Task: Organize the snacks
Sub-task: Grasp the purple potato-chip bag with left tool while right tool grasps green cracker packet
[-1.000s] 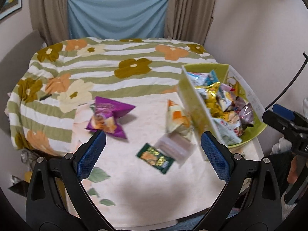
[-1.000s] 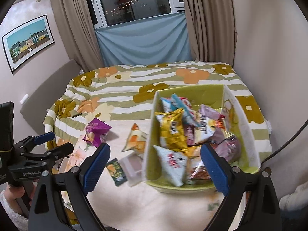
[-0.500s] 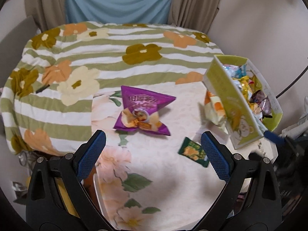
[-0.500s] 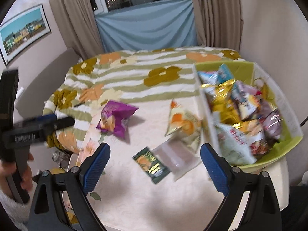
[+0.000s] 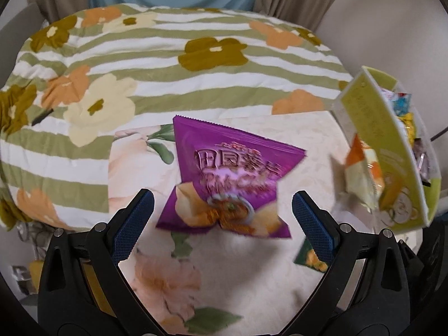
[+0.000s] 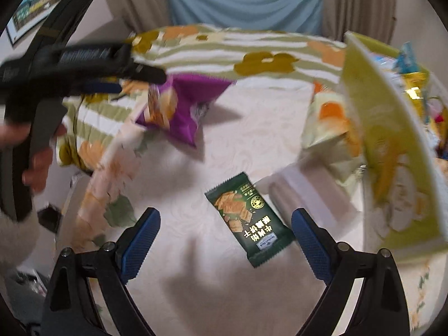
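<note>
Left wrist view: we see the left gripper [image 5: 222,210] released, its jaws spread wide, with nothing between the blue pads [image 5: 133,225]. The purple bag [image 5: 228,184] lies on the tablecloth [image 5: 238,274] just ahead of the gripper, centred between the two fingers and apart from both pads. Ahead and to the right, the green bin [image 5: 383,151] stands on the table edge with packets inside. An orange-and-white bag [image 5: 361,176] leans against the bin's near wall. A dark green packet [image 5: 309,257] lies partly hidden behind the right finger. Beyond the table we see a floral bedspread [image 5: 156,64].

Right wrist view: we see the right gripper [image 6: 225,240] likewise released, jaws wide, holding nothing. The dark green packet [image 6: 249,219] lies flat on the tablecloth [image 6: 224,294] between the fingers, closer to the right pad, touching neither. Just ahead of the right finger lies a pale clear packet [image 6: 308,193], blurred. To the right stands the green bin [image 6: 392,140], with the orange-and-white bag [image 6: 330,123] against its wall. Ahead and to the left, the left gripper [image 6: 134,79] hovers beside the purple bag [image 6: 182,109]; this area is motion-blurred, so we cannot tell contact from this view.
</note>
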Demonstrator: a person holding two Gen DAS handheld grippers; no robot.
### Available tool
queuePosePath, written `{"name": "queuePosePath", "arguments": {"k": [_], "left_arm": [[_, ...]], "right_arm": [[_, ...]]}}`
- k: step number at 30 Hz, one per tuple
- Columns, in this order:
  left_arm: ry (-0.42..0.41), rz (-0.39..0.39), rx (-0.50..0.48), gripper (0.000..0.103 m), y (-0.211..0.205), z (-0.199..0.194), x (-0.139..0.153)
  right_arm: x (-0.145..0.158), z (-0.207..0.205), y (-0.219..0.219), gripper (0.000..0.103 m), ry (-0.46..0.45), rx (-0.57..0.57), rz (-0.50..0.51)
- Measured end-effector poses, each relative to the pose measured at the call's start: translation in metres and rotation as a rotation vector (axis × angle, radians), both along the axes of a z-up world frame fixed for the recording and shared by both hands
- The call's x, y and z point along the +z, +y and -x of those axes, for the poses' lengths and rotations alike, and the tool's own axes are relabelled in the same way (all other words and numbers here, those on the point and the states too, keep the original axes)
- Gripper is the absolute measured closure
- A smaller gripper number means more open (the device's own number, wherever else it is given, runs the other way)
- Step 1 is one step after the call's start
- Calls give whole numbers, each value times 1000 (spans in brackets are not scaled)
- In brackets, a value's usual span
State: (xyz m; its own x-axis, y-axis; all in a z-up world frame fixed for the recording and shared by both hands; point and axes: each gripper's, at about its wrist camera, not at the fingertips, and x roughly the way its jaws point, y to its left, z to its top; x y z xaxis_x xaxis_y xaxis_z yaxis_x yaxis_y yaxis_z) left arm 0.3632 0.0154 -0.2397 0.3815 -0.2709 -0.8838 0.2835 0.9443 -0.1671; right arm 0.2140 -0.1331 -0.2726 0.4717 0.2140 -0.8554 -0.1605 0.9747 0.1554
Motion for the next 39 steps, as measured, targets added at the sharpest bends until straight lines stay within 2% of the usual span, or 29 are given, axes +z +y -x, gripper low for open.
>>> {"name": "queuePosePath", "arguments": {"k": [5,11,14,15,16,17,20,29,37,39], "left_arm": [[40,-51,-18,5,-12,-20,-25],[75,-61,-21,5,-20,-32,-47],[75,-63,-26,5,-23,-36,-51],[76,-62,-28,6,-23,-37,-52],[79,-60,-29,13,-24,-37,-54],[89,-57,-32,15,-24,-38,-55],[88,-56,-37,17,-22,-37,-55],[105,-82,-52,20,-14,-14,-55],[148,-91,-48,20,-2,22,-55],[157,-93,-50,20,0,31,-55]], "right_arm": [[-19,-13,0,10,20,38,12],[-24,-16,12,10,-8,125,73],[-25,-17,14,10,-2,145,58],[-25,-18,14,10,3,146,50],[-26,-17,15,10,10,146,48],[-28,-17,16,10,17,148,48],[-31,-18,17,10,29,142,47],[-41,-19,13,10,50,148,49],[-46,-11,16,10,90,156,-1],[-45,-6,19,14,87,165,8]]}}
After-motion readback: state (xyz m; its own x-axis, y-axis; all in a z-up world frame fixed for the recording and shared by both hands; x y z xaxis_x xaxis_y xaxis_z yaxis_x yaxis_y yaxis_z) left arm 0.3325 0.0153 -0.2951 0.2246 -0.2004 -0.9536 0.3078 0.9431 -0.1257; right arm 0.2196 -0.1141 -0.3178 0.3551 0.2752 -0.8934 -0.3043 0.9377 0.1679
